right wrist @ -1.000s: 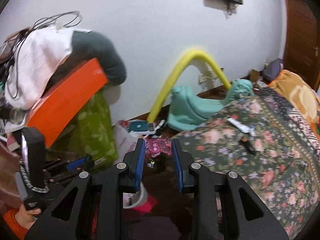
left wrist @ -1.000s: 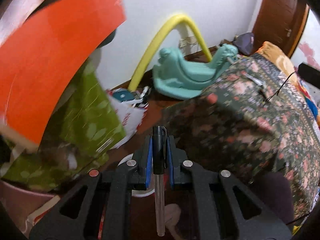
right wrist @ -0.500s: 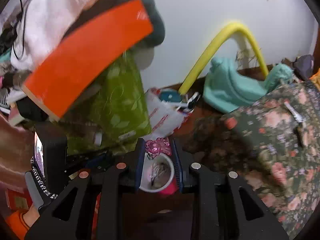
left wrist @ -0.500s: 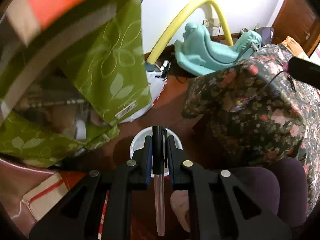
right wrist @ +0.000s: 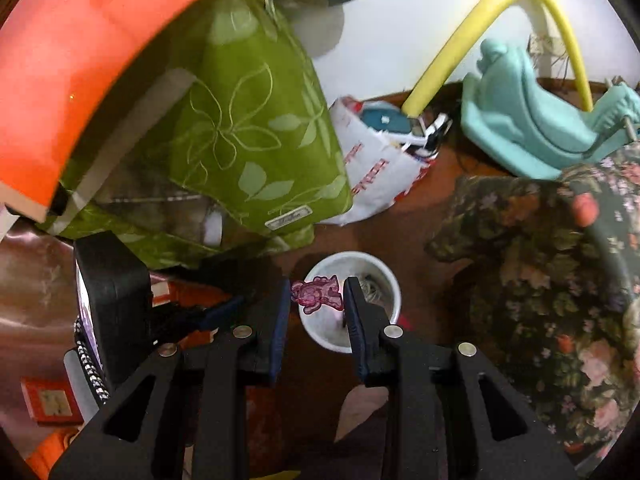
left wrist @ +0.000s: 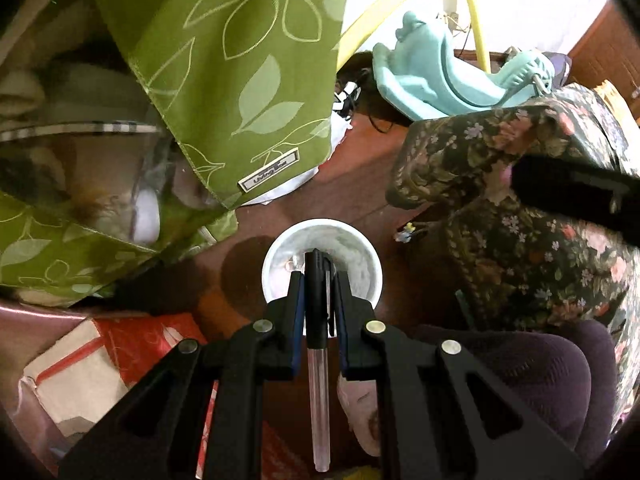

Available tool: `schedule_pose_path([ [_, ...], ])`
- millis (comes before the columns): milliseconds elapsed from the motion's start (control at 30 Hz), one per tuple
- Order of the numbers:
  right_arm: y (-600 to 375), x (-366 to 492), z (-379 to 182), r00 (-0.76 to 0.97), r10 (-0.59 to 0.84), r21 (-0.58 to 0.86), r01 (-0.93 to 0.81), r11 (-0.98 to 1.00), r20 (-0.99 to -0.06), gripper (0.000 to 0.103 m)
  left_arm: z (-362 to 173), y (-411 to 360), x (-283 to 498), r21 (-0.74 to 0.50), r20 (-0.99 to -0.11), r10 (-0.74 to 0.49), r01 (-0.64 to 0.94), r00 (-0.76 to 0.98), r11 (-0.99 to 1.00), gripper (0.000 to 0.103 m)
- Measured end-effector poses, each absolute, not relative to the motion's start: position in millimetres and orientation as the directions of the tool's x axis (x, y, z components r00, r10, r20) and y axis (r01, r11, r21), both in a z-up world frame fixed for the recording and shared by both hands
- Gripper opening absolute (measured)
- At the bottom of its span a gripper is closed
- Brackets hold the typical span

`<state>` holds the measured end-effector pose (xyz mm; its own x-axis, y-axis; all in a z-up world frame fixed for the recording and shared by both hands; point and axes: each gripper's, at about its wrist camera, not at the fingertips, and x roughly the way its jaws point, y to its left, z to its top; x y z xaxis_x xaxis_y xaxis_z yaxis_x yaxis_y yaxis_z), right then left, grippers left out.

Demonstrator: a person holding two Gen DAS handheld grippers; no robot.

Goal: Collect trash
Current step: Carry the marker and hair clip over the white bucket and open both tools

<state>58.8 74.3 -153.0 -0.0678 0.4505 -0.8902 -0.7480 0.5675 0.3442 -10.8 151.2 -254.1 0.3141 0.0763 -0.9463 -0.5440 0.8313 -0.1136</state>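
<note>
Both grippers hang over the white cup (left wrist: 322, 264), left gripper (left wrist: 317, 280) clamped on a pen (left wrist: 318, 320), right gripper (right wrist: 316, 294) pinching a pink charm (right wrist: 318, 294), jaws poised for dropping.

Around one white cup (left wrist: 322, 232): one pen (left wrist: 318, 320), one pink figure (right wrist: 318, 294), one green bag (right wrist: 248, 132), two grippers (left wrist: 317, 276) (right wrist: 316, 292).

Open floor (left wrist: 352, 184) around white cup (left wrist: 362, 258), clear from above. Crowded on left by hanging green cloth (left wrist: 240, 80), on right by floral bed edge (left wrist: 520, 216). Narrow lane between. White bag (right wrist: 376, 176) and teal toy (right wrist: 520, 128) blocking far end.
</note>
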Motion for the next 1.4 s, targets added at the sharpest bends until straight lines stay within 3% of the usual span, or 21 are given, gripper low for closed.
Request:
schedule_pose_path([
  [67,79,62,-161,-0.110,0.433,0.366,-0.736,0.569,-0.895,0.037,-259,156,-7,-0.113,-0.951,0.073,-0.558,0.300,0.822,0.013],
  [133,80,64,-167,-0.124,0.423,0.372,-0.726,0.578,-0.898,0.042,-266,161,-3,-0.104,-0.960,0.070,-0.576,0.271,0.811,0.020],
  [500,56,74,-146,-0.025,0.432,0.315,-0.721,0.617,-0.902,0.042,-260,153,-3,-0.083,-0.961,0.085,-0.562,0.265,0.823,0.022],
  [733,23,81,-113,0.090,0.458,0.264,-0.712,0.651,-0.885,0.042,-226,133,6,-0.076,-0.939,0.113,-0.516,0.326,0.853,0.022],
  [833,3,86,-96,0.144,0.474,0.248,-0.702,0.668,-0.869,0.042,-217,125,11,-0.134,-0.936,0.061,-0.512,0.346,0.849,0.023],
  [933,-19,92,-79,0.210,0.483,0.222,-0.689,0.690,-0.850,0.042,-203,109,19,-0.089,-0.924,0.110,-0.485,0.367,0.870,0.023],
  [1400,-135,142,-34,0.455,0.425,0.101,-0.580,0.808,-0.783,0.042,-141,29,91,-0.042,-0.873,0.117,-0.313,0.473,0.949,0.023],
])
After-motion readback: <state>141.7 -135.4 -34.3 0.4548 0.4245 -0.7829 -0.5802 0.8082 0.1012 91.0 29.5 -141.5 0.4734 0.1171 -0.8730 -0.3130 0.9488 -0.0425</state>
